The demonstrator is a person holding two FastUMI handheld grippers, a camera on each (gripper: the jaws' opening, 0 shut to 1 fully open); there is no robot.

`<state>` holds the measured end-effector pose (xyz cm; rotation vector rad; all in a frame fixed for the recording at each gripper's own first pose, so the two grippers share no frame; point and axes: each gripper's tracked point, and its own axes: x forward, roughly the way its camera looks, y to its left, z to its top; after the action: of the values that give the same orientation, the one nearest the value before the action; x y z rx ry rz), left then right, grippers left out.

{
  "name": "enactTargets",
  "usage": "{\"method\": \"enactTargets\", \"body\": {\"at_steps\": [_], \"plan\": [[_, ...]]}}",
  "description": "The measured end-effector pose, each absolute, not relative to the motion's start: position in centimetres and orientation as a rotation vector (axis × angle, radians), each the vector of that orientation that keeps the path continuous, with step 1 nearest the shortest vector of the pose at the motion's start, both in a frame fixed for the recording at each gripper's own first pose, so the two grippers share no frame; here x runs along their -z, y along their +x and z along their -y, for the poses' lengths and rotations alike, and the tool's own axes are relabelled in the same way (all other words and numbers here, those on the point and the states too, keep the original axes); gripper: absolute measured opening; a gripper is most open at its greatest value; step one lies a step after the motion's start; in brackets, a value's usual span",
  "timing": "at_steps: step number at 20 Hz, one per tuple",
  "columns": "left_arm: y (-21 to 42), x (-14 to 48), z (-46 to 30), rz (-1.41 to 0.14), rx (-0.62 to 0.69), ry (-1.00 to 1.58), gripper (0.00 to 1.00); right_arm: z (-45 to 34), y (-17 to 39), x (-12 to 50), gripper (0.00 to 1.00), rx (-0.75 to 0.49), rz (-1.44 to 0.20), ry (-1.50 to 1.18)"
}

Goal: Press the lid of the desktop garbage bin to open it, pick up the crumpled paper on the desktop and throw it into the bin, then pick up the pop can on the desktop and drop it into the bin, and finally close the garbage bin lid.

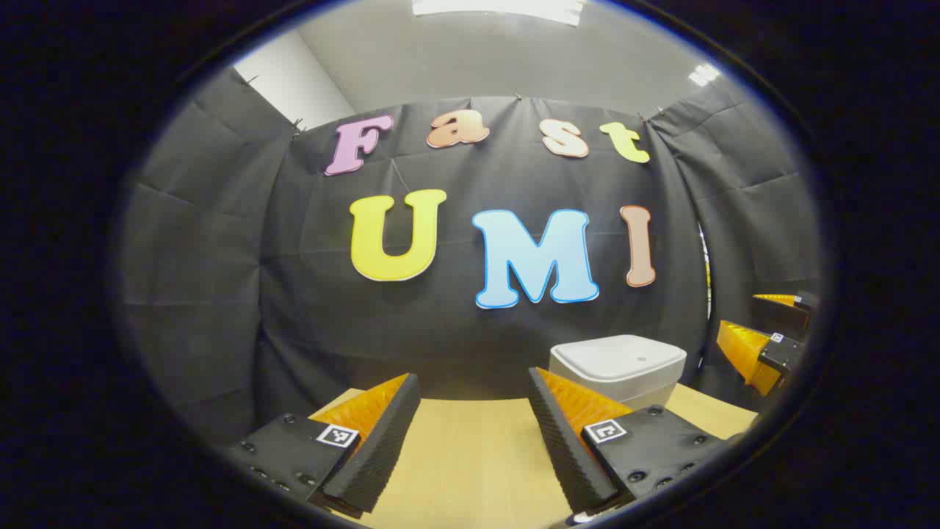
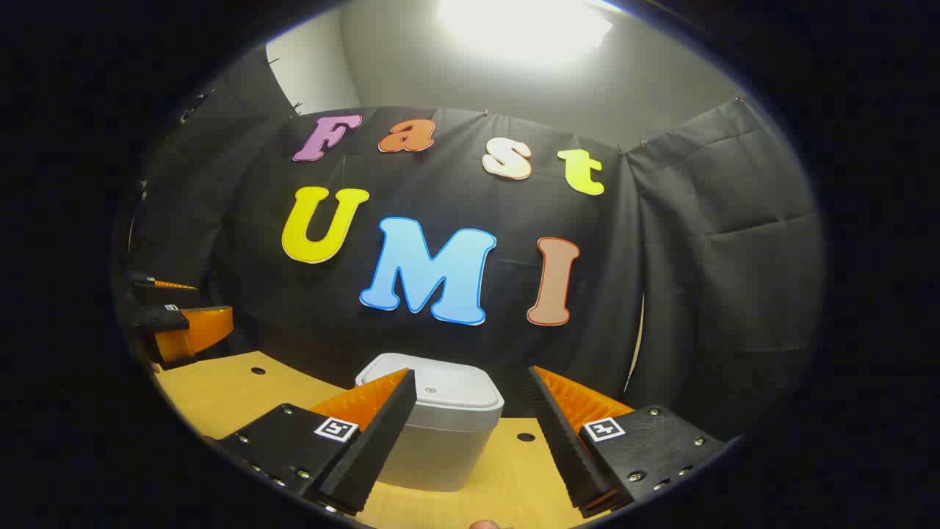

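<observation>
Wooden table (image 2: 220,397): both hand-held grippers level, spread, above; bin (image 2: 433,426) lidded.

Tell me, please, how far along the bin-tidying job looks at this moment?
Nothing looks done: the white plastic desktop bin sits with its lid shut. Both the left gripper and right gripper hang open, holding nothing. Pressing the lid, binning paper and can, and closing remain.
</observation>
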<state>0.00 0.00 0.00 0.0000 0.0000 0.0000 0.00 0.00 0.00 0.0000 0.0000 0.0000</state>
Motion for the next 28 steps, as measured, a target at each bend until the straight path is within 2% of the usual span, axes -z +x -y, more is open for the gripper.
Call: {"method": "enactTargets", "body": {"at_steps": [5,18,20,21,23,25,26,27,28], "plan": [[-0.1,0.6,0.0,-0.014,-0.004,-0.016,0.96,-1.4,0.4,0.4,0.96,-0.053,-0.035,0.024],[-0.8,0.9,0.0,-0.033,-0.004,-0.024,0.97,-2.4,0.8,0.7,0.94,-0.087,-0.062,0.041],[-1.1,0.9,0.0,-0.031,-0.009,-0.026,0.97,-2.3,1.1,0.7,0.84,-0.083,-0.060,0.038],[-1.2,0.9,-0.1,-0.030,-0.012,-0.027,0.97,-2.2,1.2,0.7,0.73,-0.082,-0.058,0.039],[-1.3,0.8,-0.1,-0.030,-0.019,-0.027,0.97,-2.0,1.0,0.4,0.57,-0.071,-0.055,0.043],[-1.4,1.0,-0.1,-0.034,-0.021,-0.031,0.97,-2.2,1.3,0.3,0.48,-0.078,-0.049,0.051],[-1.4,1.0,-0.1,-0.034,-0.020,-0.037,0.97,-1.6,1.4,0.4,0.48,-0.058,-0.047,0.056],[-1.4,1.1,0.0,-0.038,-0.020,-0.039,0.97,-1.9,1.6,0.2,0.37,-0.072,-0.043,0.068],[-1.5,1.2,0.1,-0.041,-0.020,-0.042,0.97,-2.3,1.3,0.0,0.34,-0.082,-0.037,0.071]]}}
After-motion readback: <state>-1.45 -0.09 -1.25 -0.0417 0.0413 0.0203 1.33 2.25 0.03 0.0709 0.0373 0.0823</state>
